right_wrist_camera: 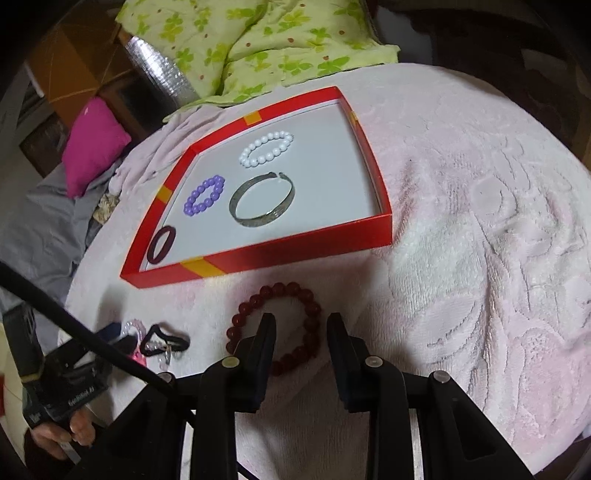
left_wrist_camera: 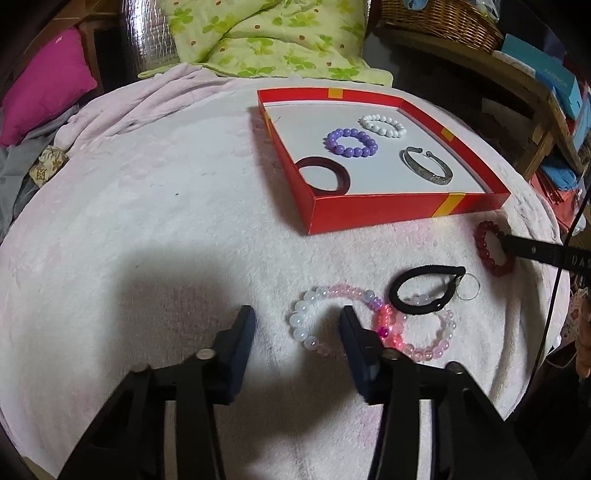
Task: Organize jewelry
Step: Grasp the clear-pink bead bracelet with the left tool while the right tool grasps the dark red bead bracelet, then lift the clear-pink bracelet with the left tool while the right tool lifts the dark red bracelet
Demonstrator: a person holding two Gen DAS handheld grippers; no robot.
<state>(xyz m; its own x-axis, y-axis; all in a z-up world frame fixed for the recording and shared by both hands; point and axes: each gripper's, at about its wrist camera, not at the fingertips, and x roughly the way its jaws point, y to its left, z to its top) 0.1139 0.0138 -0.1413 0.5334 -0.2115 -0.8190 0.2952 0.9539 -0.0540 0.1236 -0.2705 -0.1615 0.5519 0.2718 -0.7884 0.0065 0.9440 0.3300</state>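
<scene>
A red box (left_wrist_camera: 376, 214) (right_wrist_camera: 266, 258) on the pink blanket holds a purple bead bracelet (left_wrist_camera: 352, 143) (right_wrist_camera: 205, 194), a white bead bracelet (left_wrist_camera: 383, 125) (right_wrist_camera: 266, 149), a silver bangle (left_wrist_camera: 428, 165) (right_wrist_camera: 263, 202) and a dark maroon bangle (left_wrist_camera: 323, 180) (right_wrist_camera: 161, 244). My left gripper (left_wrist_camera: 297, 319) is open, its right finger inside a white-pink bead bracelet (left_wrist_camera: 314, 321). A second pink bracelet (left_wrist_camera: 424, 339) and a black hair tie (left_wrist_camera: 424, 291) lie beside it. My right gripper (right_wrist_camera: 301, 326) is open, straddling the right side of a dark red bead bracelet (right_wrist_camera: 277, 325) (left_wrist_camera: 493, 251).
The pink blanket (left_wrist_camera: 147, 221) (right_wrist_camera: 480, 221) covers the surface. A green floral quilt (left_wrist_camera: 266, 37) (right_wrist_camera: 240, 44) and a magenta pillow (left_wrist_camera: 44, 85) (right_wrist_camera: 92, 147) lie behind. A wicker basket (left_wrist_camera: 439, 18) and shelf stand at the far right.
</scene>
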